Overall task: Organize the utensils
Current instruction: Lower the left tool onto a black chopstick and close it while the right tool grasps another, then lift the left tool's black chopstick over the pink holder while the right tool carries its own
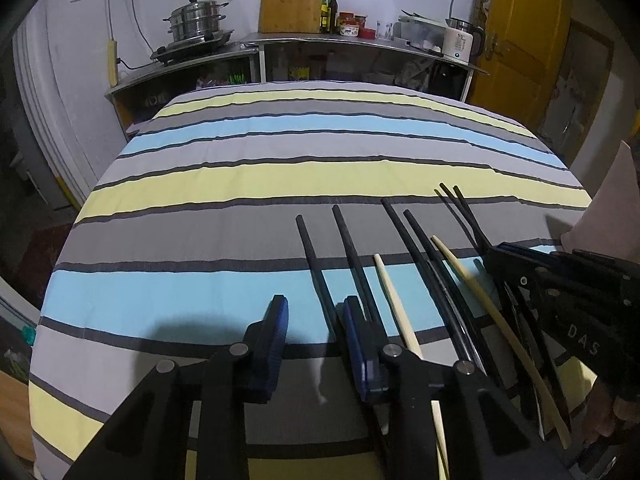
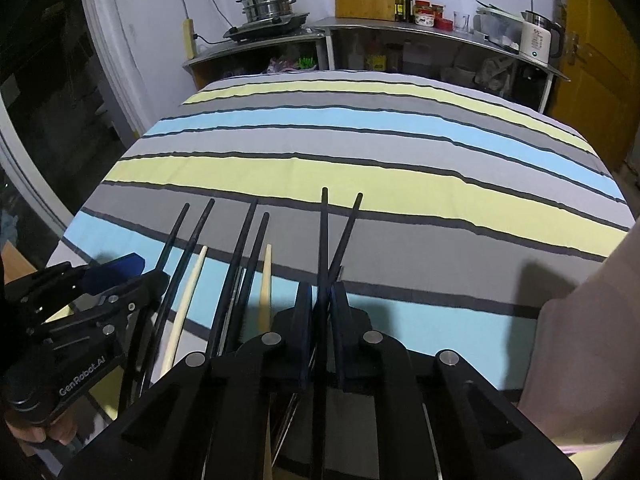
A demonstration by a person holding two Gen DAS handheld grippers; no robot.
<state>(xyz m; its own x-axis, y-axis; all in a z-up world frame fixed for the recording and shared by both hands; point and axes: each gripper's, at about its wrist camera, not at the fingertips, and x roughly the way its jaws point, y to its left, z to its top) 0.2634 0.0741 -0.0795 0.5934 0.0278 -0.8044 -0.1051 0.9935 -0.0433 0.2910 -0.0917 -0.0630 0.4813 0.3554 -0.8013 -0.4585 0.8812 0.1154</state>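
White lettering reading "GenRobot.AI" ran along the black body of the left gripper [image 2: 116,276], seen from the right wrist camera. From the left wrist view, the letters "DAS" showed pale on the black body of the right gripper [image 1: 490,252], the rest of that word cut off. The white kettle [image 1: 460,42] carried small dark printing on its side, too tiny to read. The bottle labels on the counter were just as illegible.

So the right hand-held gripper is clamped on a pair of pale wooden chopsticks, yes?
Not quite: the right hand-held gripper is clamped on a pair of black chopsticks. The right wrist view shows it; the pale chopsticks lie loose on the striped cloth.
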